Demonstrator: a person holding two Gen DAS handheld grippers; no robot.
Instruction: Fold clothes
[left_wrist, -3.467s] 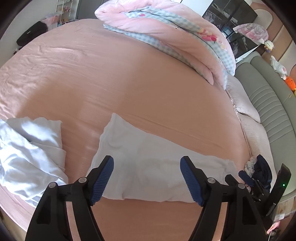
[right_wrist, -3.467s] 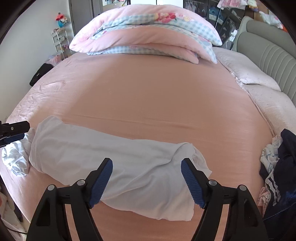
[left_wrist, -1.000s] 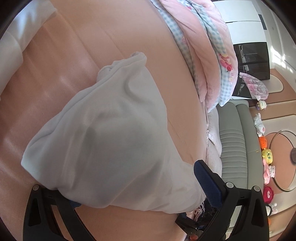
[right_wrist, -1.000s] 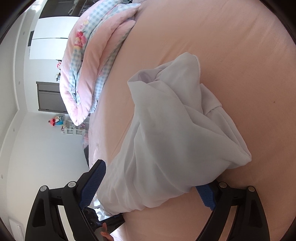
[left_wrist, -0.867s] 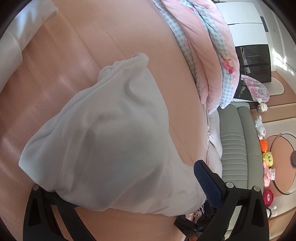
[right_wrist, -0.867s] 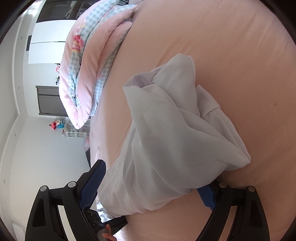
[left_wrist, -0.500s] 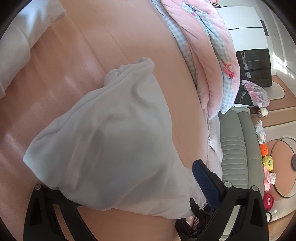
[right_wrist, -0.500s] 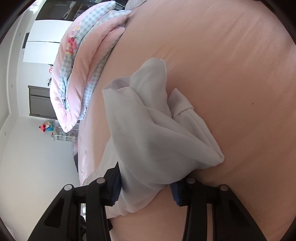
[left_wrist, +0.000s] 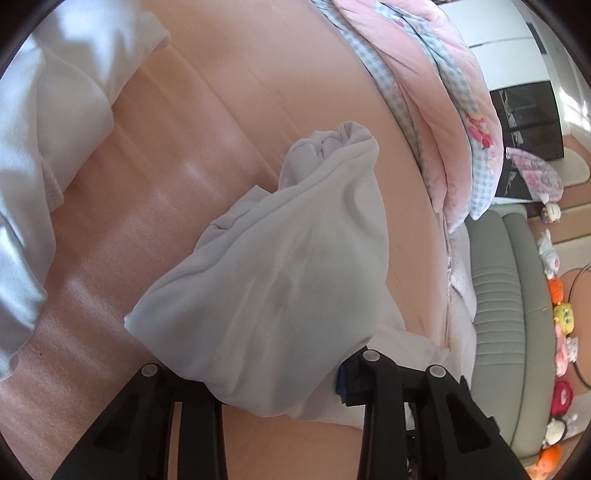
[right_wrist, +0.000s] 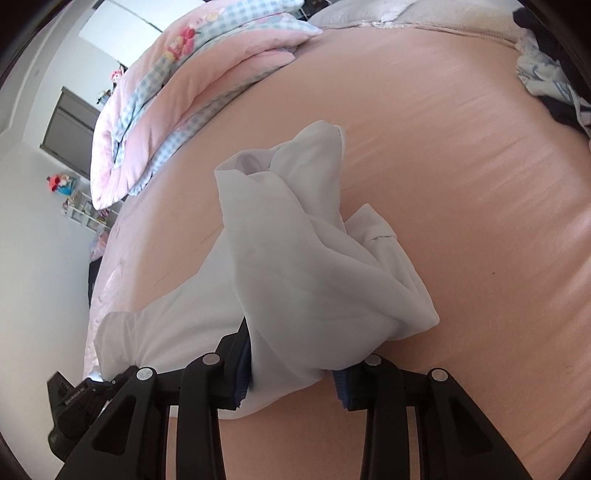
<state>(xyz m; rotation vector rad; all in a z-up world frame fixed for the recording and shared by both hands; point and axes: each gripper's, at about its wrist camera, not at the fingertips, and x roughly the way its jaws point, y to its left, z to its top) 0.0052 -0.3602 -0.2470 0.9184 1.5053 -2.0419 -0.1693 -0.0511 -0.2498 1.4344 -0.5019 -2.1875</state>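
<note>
Your left tongs are closing on the white garment bunched between them, while your right tongs clamp its other end above the pink bed

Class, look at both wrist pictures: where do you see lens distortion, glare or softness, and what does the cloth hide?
Left wrist view: fisheye bends the bed sheet into a dome; bright glare streaks cross it; the white garment up close looks soft and hides the left gripper pads. Right wrist view: black vignette rings the frame; sheen on the sheet at right; the garment covers most of the right gripper.
</note>
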